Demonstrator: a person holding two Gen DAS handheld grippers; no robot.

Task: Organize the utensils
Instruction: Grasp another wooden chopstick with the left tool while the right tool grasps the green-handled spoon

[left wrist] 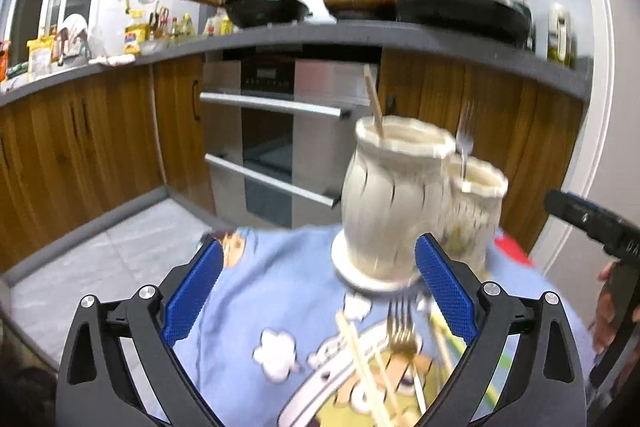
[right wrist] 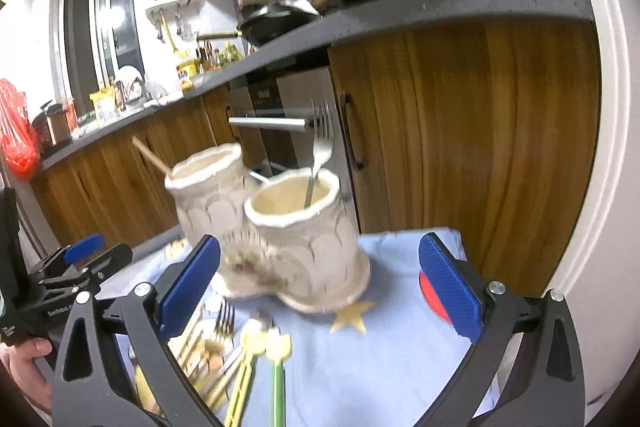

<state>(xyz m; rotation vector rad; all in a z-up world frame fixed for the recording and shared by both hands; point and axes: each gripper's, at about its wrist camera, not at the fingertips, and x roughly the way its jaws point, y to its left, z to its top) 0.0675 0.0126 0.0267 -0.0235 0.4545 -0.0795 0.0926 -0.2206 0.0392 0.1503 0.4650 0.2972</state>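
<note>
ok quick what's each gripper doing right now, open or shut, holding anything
Left gripper: open, holding nothing.
Right gripper: open, holding nothing.

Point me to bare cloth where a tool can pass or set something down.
Free: the blue cloth between the twin cream holder and the right tool, around the yellow star print; also the cloth's left part in the left wrist view. Crowded: the loose forks and chopsticks in front of the holder.
</note>
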